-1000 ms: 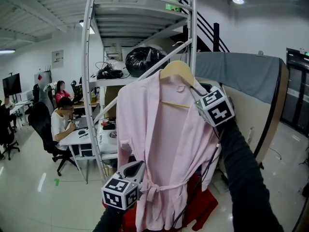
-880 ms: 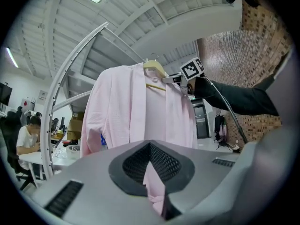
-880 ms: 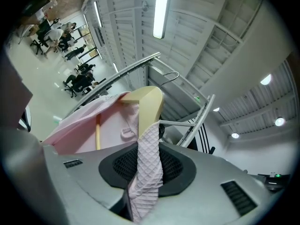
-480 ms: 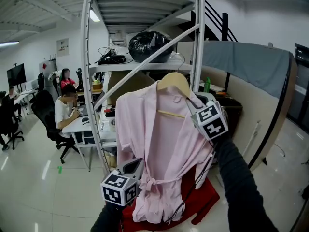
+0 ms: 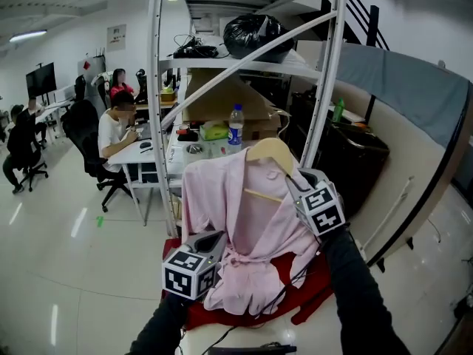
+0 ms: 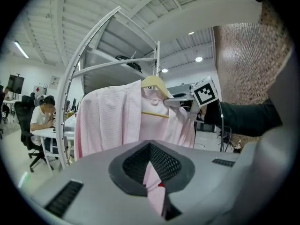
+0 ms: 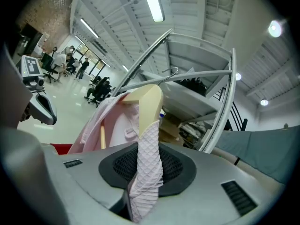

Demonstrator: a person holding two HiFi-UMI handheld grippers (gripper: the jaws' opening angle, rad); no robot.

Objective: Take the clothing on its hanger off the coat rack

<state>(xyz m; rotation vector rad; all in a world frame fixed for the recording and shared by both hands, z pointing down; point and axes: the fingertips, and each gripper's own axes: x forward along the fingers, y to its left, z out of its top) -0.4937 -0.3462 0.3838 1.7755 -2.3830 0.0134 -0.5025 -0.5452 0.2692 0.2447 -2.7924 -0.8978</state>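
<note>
A pink robe (image 5: 247, 228) on a wooden hanger (image 5: 270, 152) is held up just in front of the white coat rack (image 5: 154, 87), between its two uprights and well below its diagonal bar (image 5: 247, 68). The hanger's wire hook (image 7: 171, 71) is seen free, caught on no part of the coat rack. The right gripper (image 5: 293, 179) is clamped, jaws only narrowly parted, on the robe's shoulder where the fabric is draped over the hanger's end, on the side of the coat rack's right upright. The left gripper (image 5: 213, 241) is closed on a fold of the robe's lower front, low before the coat rack, with pink cloth pinched between its jaws. A red cloth (image 5: 295, 302) is spread beneath the robe's hem, near the foot of the coat rack.
</note>
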